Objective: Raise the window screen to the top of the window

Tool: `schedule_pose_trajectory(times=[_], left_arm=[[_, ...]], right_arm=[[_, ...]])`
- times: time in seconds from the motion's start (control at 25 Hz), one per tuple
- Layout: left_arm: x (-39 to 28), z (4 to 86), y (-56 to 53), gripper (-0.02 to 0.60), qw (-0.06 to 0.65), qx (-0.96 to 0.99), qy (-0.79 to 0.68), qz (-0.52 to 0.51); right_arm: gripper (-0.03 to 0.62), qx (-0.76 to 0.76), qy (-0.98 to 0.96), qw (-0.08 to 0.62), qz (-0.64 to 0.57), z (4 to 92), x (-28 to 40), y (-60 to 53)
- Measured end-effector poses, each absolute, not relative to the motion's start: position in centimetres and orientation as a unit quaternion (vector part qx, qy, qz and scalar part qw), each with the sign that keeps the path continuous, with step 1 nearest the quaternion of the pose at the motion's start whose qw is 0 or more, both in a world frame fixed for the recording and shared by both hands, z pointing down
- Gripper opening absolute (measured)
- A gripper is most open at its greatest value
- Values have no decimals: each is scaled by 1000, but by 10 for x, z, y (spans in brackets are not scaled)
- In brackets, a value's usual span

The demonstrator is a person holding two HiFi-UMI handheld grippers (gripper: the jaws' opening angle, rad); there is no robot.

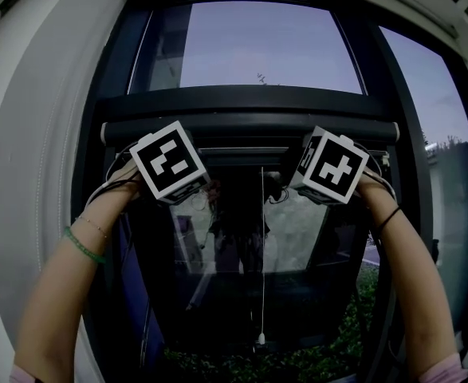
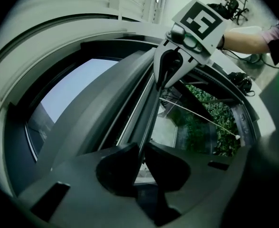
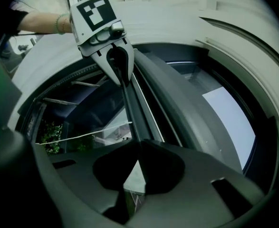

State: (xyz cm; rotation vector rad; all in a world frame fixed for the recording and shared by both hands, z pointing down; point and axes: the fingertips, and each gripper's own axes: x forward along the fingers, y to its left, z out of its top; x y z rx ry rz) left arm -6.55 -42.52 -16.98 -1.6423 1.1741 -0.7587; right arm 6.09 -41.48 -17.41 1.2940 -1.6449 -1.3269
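Note:
The window screen's dark bottom bar (image 1: 249,130) runs across the window about a third of the way down the head view. My left gripper (image 1: 192,188) and right gripper (image 1: 293,183) reach level toward it, their marker cubes hiding the fingertips. In the left gripper view the jaws (image 2: 141,148) are shut on the bar's thin rail (image 2: 146,113), with the right gripper (image 2: 170,70) clamped further along it. In the right gripper view the jaws (image 3: 138,146) pinch the same rail (image 3: 132,113), and the left gripper (image 3: 120,65) grips it beyond. A white pull cord (image 1: 261,294) hangs from the bar's middle.
The white wall and arched frame (image 1: 26,174) surround the dark window frame. The upper pane (image 1: 265,46) shows pale sky. A green hedge (image 1: 353,349) lies outside, below. Both forearms reach up from the bottom corners, and the left wrist wears a green band (image 1: 84,246).

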Motion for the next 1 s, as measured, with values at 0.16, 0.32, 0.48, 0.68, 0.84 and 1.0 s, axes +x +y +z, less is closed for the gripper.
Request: schedule_pose_trajectory(times=[0.16,0.32,0.48,0.68,0.84,1.0], left_arm=[[-62,-189,-426,55,469,-690,474,-280],[-63,-194,-425,55,481,-681,472,-289],[-62,-194,-423,60,485,-677,478,-279],[-60,-188,-406,97,501,-689,473,-226],[-54,-158,-388,97,499,-725,435,-191],[-48,-118,-383,97,489,-745,413,-185]], right_arm=[[40,503,-631,306,-504,-197,60,-416],[43,500,-640,300,-501,-202,60,-416],[48,511,-639,267,-510,-202,60,-413],[106,500,-652,247,-513,-189,58,-401],[106,461,-693,219,-509,-157,52,-381],[106,431,-722,192,-507,-120,47,-369]])
